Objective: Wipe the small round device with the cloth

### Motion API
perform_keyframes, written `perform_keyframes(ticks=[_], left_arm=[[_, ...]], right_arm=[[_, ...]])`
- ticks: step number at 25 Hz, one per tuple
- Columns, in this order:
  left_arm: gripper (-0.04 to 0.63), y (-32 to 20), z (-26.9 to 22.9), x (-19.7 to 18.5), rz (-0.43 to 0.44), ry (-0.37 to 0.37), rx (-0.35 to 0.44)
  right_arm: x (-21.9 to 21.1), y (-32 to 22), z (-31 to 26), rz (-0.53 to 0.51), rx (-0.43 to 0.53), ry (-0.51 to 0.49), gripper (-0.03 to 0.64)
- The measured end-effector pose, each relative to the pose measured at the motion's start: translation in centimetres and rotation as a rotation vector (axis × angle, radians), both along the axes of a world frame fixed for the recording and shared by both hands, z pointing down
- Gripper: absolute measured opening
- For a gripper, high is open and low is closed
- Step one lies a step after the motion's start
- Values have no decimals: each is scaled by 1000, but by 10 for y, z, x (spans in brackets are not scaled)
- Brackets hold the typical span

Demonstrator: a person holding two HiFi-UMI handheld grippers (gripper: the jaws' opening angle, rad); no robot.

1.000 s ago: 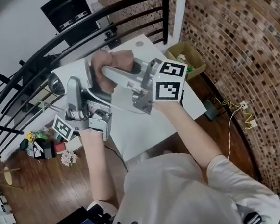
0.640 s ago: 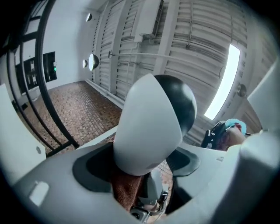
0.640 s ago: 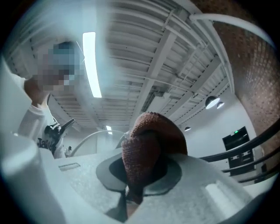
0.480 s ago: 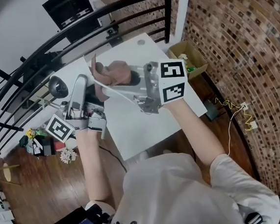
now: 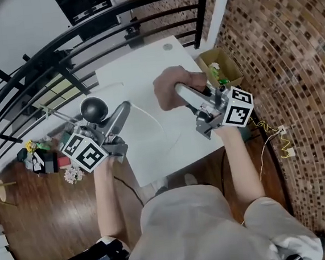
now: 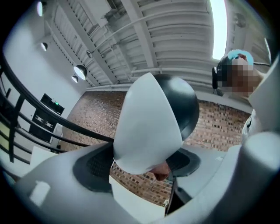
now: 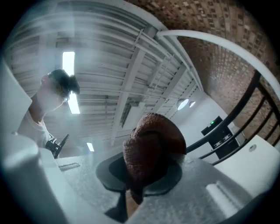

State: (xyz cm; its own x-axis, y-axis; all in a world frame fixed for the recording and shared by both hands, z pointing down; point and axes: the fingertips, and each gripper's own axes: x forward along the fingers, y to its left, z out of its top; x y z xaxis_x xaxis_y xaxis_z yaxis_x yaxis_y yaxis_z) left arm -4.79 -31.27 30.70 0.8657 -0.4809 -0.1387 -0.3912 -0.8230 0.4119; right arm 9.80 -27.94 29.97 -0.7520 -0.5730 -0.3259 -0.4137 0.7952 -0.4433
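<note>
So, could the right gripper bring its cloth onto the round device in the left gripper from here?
Probably yes. The right gripper holds the cloth, the left gripper holds the round device, and nothing stands between them above the table.

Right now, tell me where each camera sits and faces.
Head view: on the person's head, facing down at the table; forearms and chest show.
Left gripper view: on the left hand-held gripper, facing up at the round device in its jaws.
Right gripper view: on the right hand-held gripper, facing up at the cloth in its jaws.
Shared: head view shows round device and cloth.
</note>
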Motion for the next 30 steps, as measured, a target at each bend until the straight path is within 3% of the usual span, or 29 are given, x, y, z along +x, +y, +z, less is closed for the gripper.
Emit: perform_keyframes(ticks=[5, 10, 18, 21, 26, 30], left_arm=[[393, -7, 67, 9, 2, -182, -11], [392, -23, 157, 17, 20, -272, -81], [391, -44, 324, 31, 12, -454, -184], [391, -56, 372, 36, 5, -601, -188], [390, -62, 427, 46, 47, -867, -175], [391, -64, 435, 43, 37, -907, -225]], right_arm=[[24, 5, 51, 58, -114, 15, 23], [25, 6, 116, 73, -240, 104, 23], [36, 6, 227, 119, -446, 111, 23], [37, 2, 253, 132, -497, 82, 24], [41, 1, 270, 143, -528, 65, 23], [41, -1, 263, 143, -505, 74, 23]])
